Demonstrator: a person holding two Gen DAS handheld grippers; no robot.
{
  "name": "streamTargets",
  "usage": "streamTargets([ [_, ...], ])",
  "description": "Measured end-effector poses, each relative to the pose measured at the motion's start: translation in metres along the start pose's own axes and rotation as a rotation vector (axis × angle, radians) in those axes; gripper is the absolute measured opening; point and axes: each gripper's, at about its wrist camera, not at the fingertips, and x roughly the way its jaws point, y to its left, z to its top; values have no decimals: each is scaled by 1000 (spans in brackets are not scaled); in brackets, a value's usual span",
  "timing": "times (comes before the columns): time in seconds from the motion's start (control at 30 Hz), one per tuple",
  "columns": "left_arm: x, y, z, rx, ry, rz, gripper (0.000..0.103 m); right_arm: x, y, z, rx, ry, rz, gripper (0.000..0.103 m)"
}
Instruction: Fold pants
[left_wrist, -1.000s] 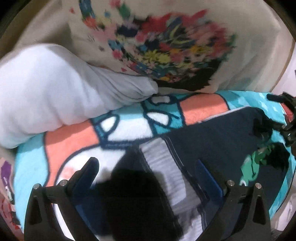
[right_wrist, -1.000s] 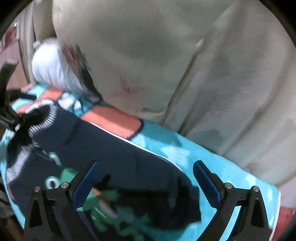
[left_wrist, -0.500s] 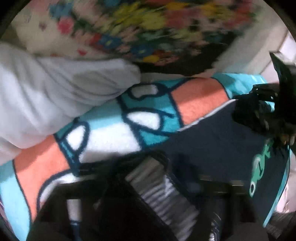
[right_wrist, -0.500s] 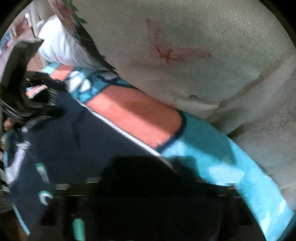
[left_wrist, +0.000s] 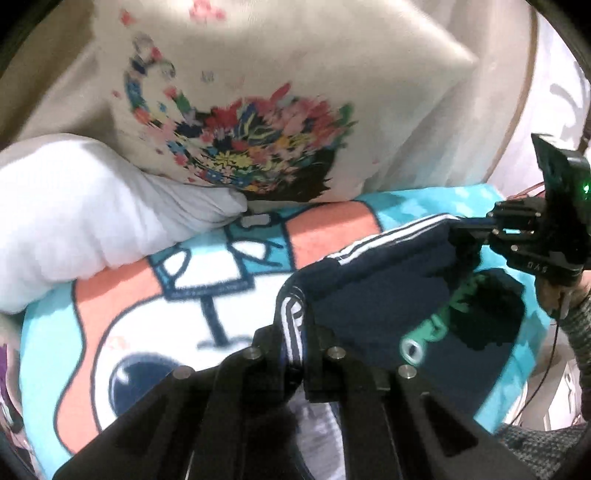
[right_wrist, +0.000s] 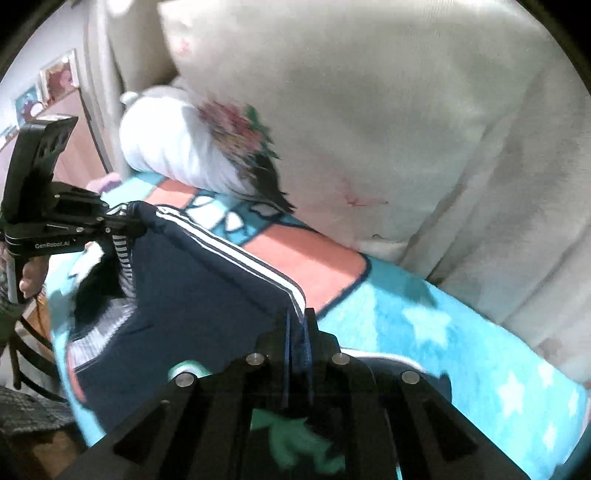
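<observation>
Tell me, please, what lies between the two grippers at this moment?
The navy pants stretch between them, their white-striped edge pulled taut from the left gripper to the right gripper. Both wrist views show it, above the cartoon blanket.

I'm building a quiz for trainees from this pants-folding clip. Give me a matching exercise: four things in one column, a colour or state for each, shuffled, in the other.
Things:
1. pants
2. blanket
3. left gripper
4. cushion

States:
A. cream with a flower print
B. shut on the striped edge
C. navy with white stripes, lifted at two ends
D. turquoise, orange and white, lying under the pants

Pairs: 1-C, 2-D, 3-B, 4-A
</observation>
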Motion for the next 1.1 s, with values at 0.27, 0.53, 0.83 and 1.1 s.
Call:
streamTargets([
  [0.27,-31,-35,-80,-46,-65,78,7,-41,56,-67,7,-59,47,7],
  [0.53,-19,-23,-143,-208,-4,58,10,-33,64,-136,160,-36,80,13],
  [0.83,-66,-35,-152,-110,-74,66,53,-88,39,-144,249,-143,-59,63],
  [1.1,-85,-21,-129,-229,-169,-8,67,-51,38,-88,166,-128,-249,64],
])
